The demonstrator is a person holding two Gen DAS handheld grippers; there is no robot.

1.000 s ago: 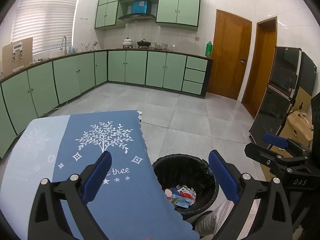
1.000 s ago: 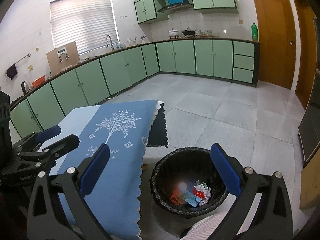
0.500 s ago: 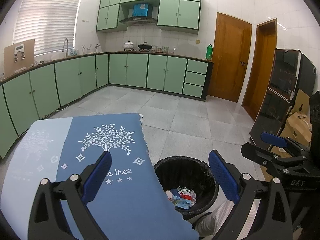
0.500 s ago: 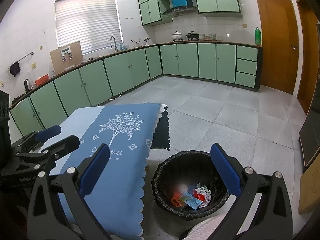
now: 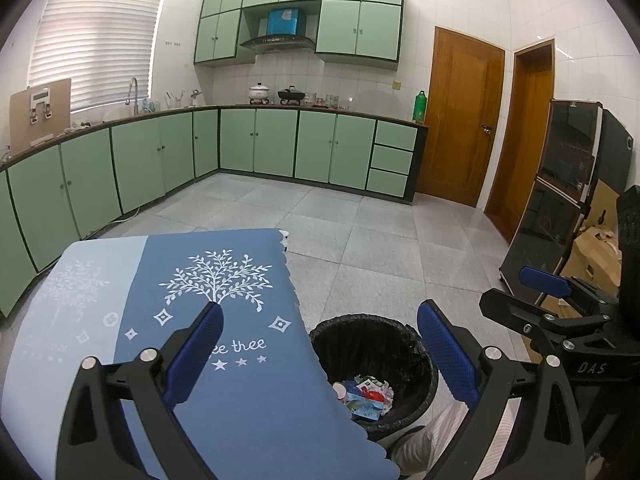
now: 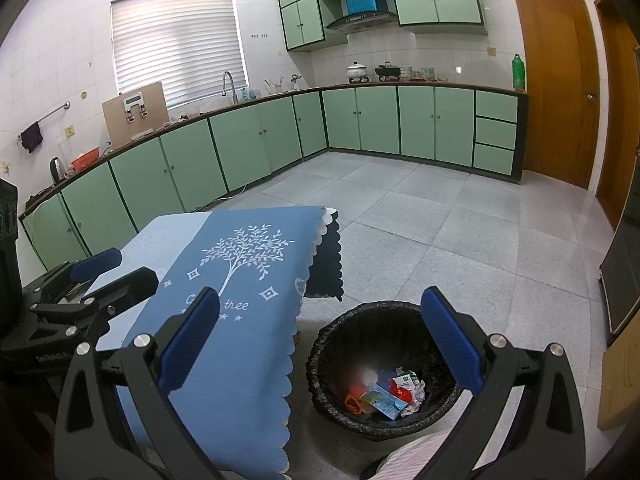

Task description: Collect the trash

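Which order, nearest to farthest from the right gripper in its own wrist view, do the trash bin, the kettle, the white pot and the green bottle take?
From the right gripper:
1. Trash bin, on the floor just below the fingers.
2. Kettle, on the counter at far left.
3. White pot, on the back counter.
4. Green bottle, at the counter's right end. It and the pot are too close to call.

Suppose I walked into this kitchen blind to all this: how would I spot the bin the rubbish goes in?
Find the table under the blue tablecloth printed with a white tree. On the grey tiled floor just off its scalloped edge stands the trash bin. It is round, lined with a crinkly black bag, and has colourful wrappers lying at the bottom; nothing else on the floor nearby looks like it.
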